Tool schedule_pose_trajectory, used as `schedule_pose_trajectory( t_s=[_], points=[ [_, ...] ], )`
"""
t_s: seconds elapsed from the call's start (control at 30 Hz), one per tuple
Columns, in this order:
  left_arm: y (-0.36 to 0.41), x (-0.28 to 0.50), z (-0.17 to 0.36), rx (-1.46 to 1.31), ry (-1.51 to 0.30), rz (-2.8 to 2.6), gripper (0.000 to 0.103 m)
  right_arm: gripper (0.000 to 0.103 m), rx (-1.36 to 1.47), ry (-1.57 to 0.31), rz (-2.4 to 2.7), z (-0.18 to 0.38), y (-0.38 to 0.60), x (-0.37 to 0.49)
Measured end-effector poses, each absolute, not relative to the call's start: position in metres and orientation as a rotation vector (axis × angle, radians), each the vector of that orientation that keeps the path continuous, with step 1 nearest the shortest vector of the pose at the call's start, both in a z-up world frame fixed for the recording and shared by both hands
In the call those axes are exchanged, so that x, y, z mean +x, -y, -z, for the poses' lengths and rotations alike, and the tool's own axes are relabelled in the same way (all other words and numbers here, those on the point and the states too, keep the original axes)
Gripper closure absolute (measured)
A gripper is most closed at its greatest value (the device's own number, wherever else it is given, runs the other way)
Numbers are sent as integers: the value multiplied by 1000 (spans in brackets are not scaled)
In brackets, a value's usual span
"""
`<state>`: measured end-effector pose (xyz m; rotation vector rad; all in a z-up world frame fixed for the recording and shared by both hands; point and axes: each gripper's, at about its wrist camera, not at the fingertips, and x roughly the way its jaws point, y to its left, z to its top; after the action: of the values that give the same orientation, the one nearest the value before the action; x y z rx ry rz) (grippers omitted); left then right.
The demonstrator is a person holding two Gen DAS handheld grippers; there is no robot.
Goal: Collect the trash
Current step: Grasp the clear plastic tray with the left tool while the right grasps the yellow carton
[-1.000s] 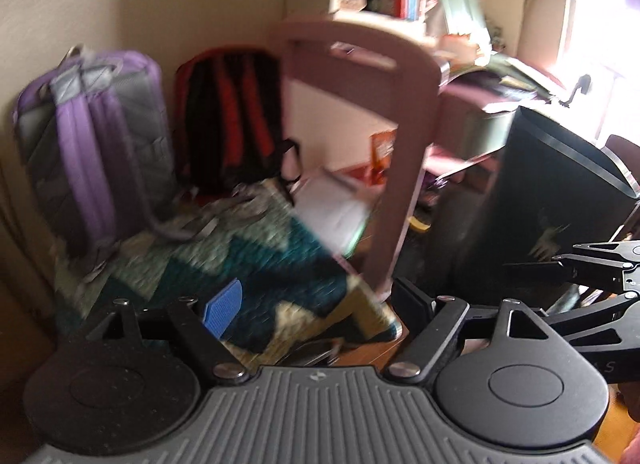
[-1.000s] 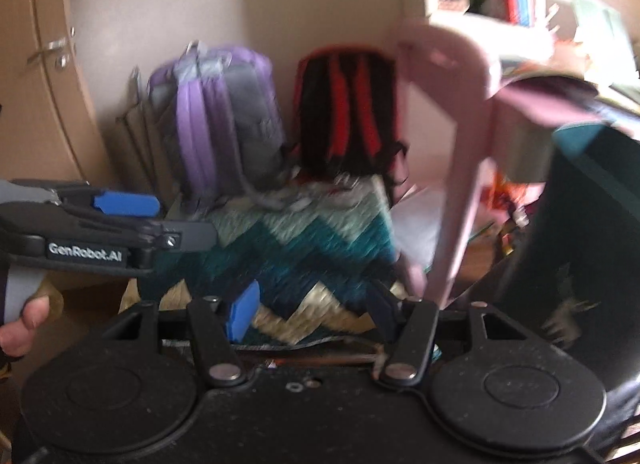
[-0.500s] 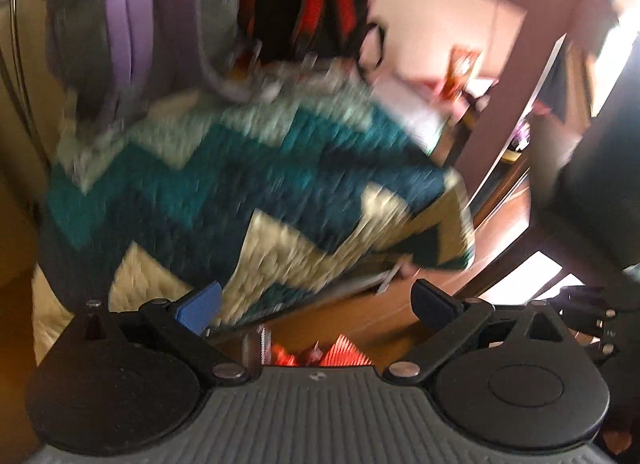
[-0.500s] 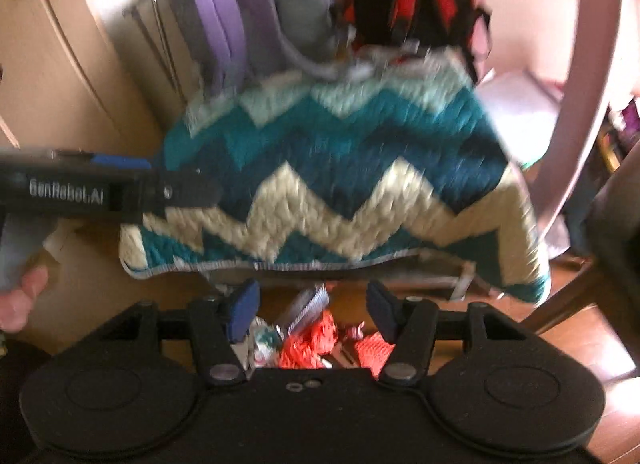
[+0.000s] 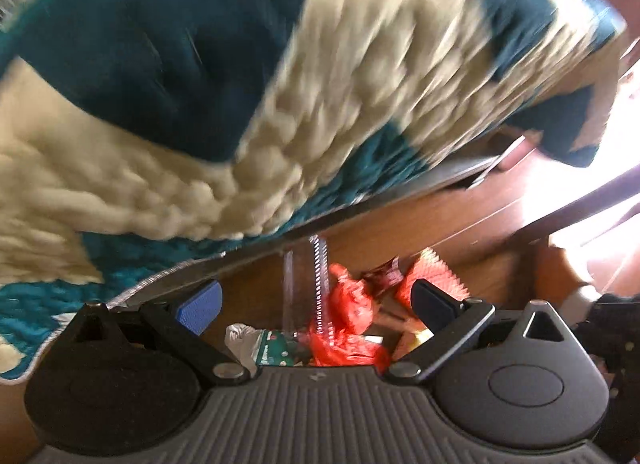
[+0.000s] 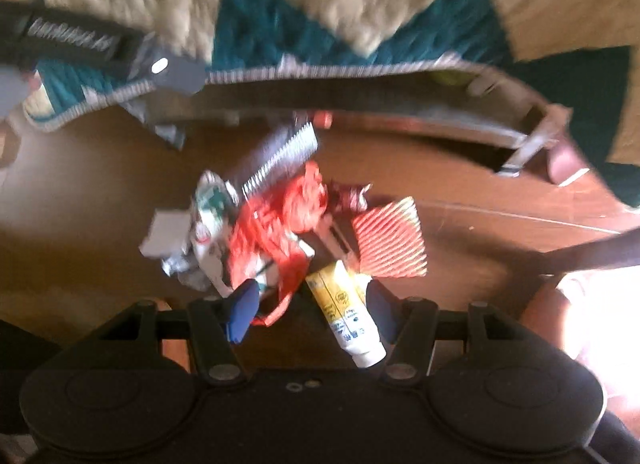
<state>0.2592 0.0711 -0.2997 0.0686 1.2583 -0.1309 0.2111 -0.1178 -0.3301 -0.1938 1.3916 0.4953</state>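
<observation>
Crumpled red plastic trash and a yellow-white tube, label unreadable, lay below both empty tongs: left gripper spread wide, right gripper narrower.

We identify a lived-in home room. A quilted blanket with a teal-and-cream zigzag pattern hangs over a low furniture edge above a wooden floor, and household litter, including wrappers and a squeezed tube, lies on the boards.

red wrappers, yellow tube, heaped on floor
</observation>
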Motion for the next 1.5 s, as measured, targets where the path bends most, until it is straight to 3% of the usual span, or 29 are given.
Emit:
schedule_pose_trajectory(
  t_s=[0.3,0.73,0.9,1.13,1.2,1.23,1.5],
  points=[
    [-75,275,398,57,-1404,101,2,44,-434,-1525,-560,438,103,207],
    [-85,292,473,22,-1485,80,3,44,-537,-1538,-589,497,98,208],
    [-86,298,490,11,-1501,72,15,45,-595,-1508,-611,508,91,202],
    [-86,304,503,-13,-1527,73,43,48,-647,-1495,-618,518,83,196],
    [-86,306,505,-18,-1538,65,53,60,-668,-1493,-607,520,81,194],
    [-86,306,505,-19,-1542,62,59,59,-678,-1494,-603,522,80,193],
    [-93,308,500,-49,-1585,27,60,61,-597,-1568,-520,515,79,200]
  ],
)
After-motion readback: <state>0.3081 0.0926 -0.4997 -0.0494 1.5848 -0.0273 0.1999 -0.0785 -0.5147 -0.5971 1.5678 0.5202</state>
